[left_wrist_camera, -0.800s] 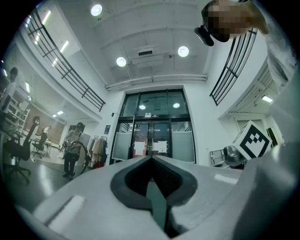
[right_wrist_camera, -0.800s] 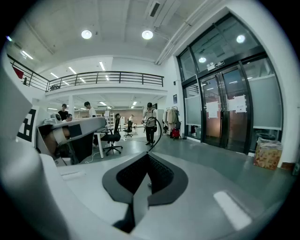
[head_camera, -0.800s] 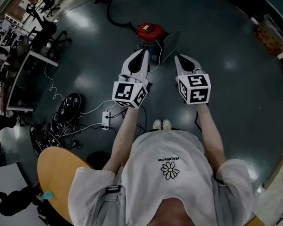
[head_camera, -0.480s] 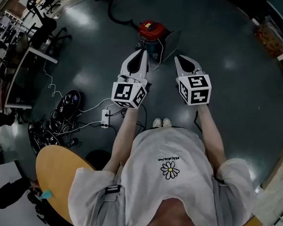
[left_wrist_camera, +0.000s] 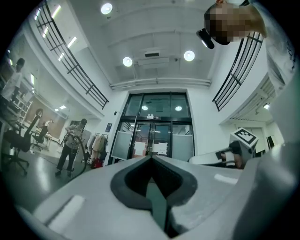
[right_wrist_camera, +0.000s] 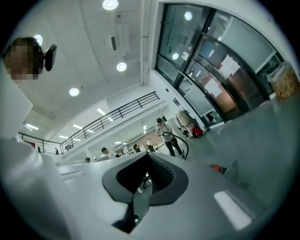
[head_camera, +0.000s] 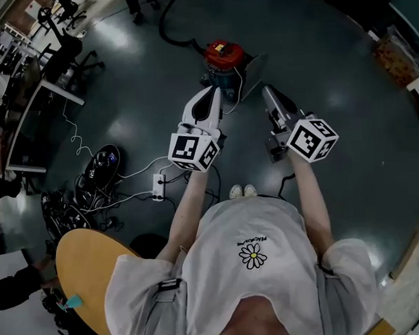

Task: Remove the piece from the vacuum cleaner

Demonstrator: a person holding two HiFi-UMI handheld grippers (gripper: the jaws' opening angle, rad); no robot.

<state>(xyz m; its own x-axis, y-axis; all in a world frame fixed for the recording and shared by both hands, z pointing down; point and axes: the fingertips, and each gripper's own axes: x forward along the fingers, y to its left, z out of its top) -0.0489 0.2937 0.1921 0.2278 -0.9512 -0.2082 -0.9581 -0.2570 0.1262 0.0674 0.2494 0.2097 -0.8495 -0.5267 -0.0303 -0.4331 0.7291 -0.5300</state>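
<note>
A canister vacuum cleaner (head_camera: 223, 58) with a red top stands on the dark floor ahead of me, its black hose (head_camera: 165, 26) curling off to the far left. A grey flat panel (head_camera: 255, 67) leans at its right side. My left gripper (head_camera: 210, 93) points at the vacuum from just short of it, jaws shut with nothing between them (left_wrist_camera: 151, 157). The right gripper (head_camera: 268, 92) hovers beside the panel, rolled to the right, also shut and empty (right_wrist_camera: 149, 155). In the right gripper view the vacuum (right_wrist_camera: 215, 168) is small on the floor beyond the jaws.
A white power strip (head_camera: 156, 177) with cables lies left of my shoes (head_camera: 242, 191). A black bundle of gear (head_camera: 99, 159) and a round wooden table (head_camera: 81, 260) are at lower left. Desks and chairs (head_camera: 45, 73) line the far left. A person (right_wrist_camera: 168, 137) stands in the distance.
The right gripper has rolled to the right, its marker cube now tilted. The view has shifted a little, and the left gripper sits slightly lower in the frame.
</note>
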